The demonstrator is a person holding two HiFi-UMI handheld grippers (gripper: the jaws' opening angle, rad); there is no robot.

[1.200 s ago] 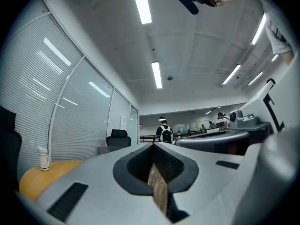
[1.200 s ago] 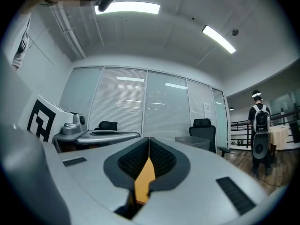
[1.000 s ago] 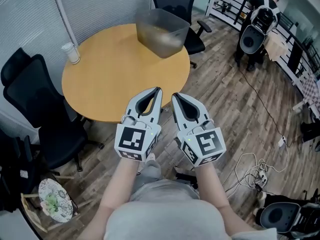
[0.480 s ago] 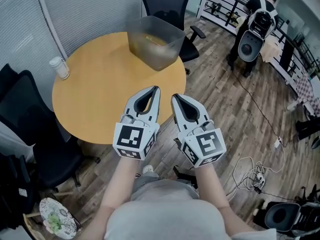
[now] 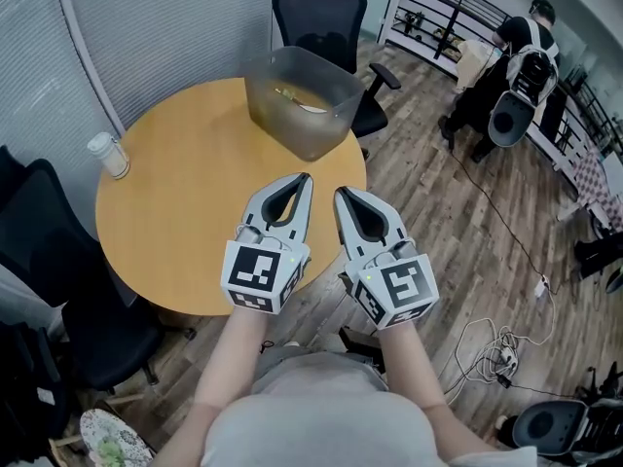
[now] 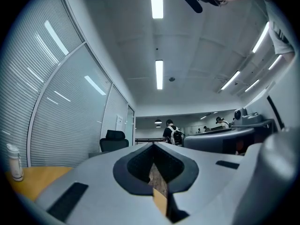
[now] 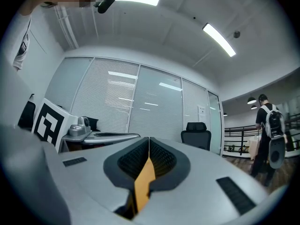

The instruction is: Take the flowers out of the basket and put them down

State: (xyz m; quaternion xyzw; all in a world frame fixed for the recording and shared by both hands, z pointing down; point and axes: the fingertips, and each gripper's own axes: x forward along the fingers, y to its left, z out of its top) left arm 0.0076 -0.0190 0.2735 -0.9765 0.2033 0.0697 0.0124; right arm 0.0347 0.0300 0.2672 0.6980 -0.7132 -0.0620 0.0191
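Firstly, at the far left a small pale jar (image 5: 108, 154) stands upright near the rim of the round wooden table (image 5: 175, 232), and a black office chair (image 5: 58, 261) sits just beside that edge. The left gripper (image 5: 304, 178) is held over the near side of the table with its tips towards the far side. Its jaws are pressed together and nothing is between them. The basket (image 5: 336, 125), a translucent tub, stands on the far side of the table close to the rim, well apart from both grippers. The flowers (image 5: 304, 106) lie inside it as a pale shape with a thin greenish stem, too blurred through the wall to describe further. The right gripper (image 5: 341, 192) is just beside the left one, level with it and pointing the same way, over the table's near right edge. Its jaws are likewise closed tight and empty. A second black chair (image 5: 321, 13) stands behind the basket. Further right, a person with a backpack (image 5: 531, 61) bends over a workbench, and loose cables (image 5: 496, 343) lie on the wooden floor (image 5: 438, 222)
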